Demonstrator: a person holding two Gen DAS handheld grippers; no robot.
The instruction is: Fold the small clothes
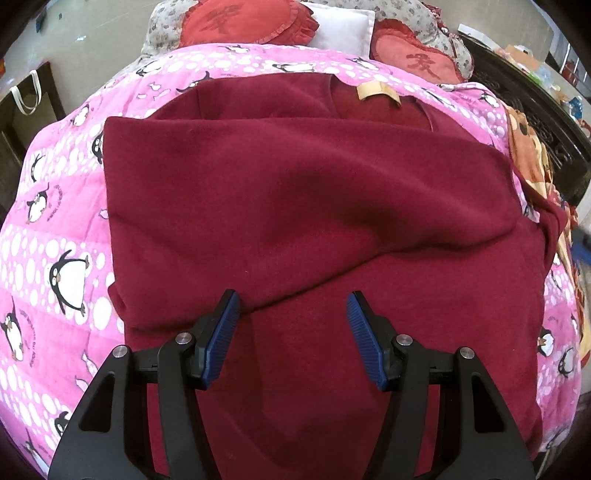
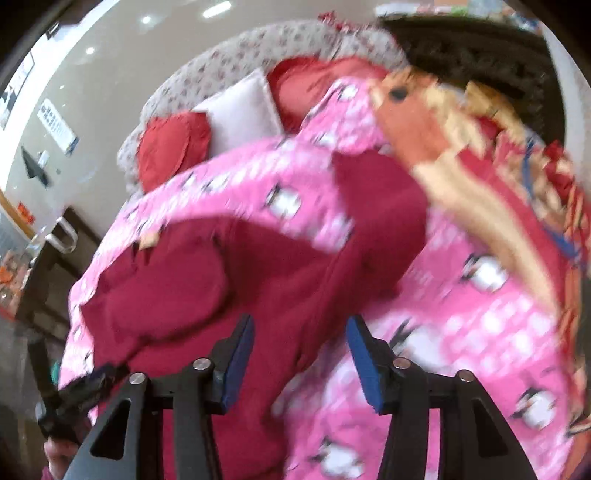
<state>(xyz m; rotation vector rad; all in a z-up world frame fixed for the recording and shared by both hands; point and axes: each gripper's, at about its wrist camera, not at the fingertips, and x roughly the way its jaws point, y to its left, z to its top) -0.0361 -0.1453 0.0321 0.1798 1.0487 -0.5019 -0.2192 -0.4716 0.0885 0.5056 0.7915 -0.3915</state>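
A dark red garment [image 1: 314, 192] lies on a pink penguin-print quilt [image 1: 62, 236], with one layer folded across its upper half and a tan neck label [image 1: 376, 90] at the far end. My left gripper [image 1: 293, 299] is open and empty just above the garment's near part. In the blurred right wrist view the same garment [image 2: 229, 280] lies across the quilt [image 2: 480, 332]. My right gripper [image 2: 301, 325] is open over the garment's right edge. The left gripper [image 2: 74, 391] shows at the lower left there.
Red heart cushions [image 1: 251, 18] and a white pillow [image 1: 343, 26] lie at the head of the bed. An orange patterned cloth [image 1: 528, 155] lies along the quilt's right side, next to a dark carved frame [image 1: 535, 107]. Dark furniture [image 1: 26, 107] stands at left.
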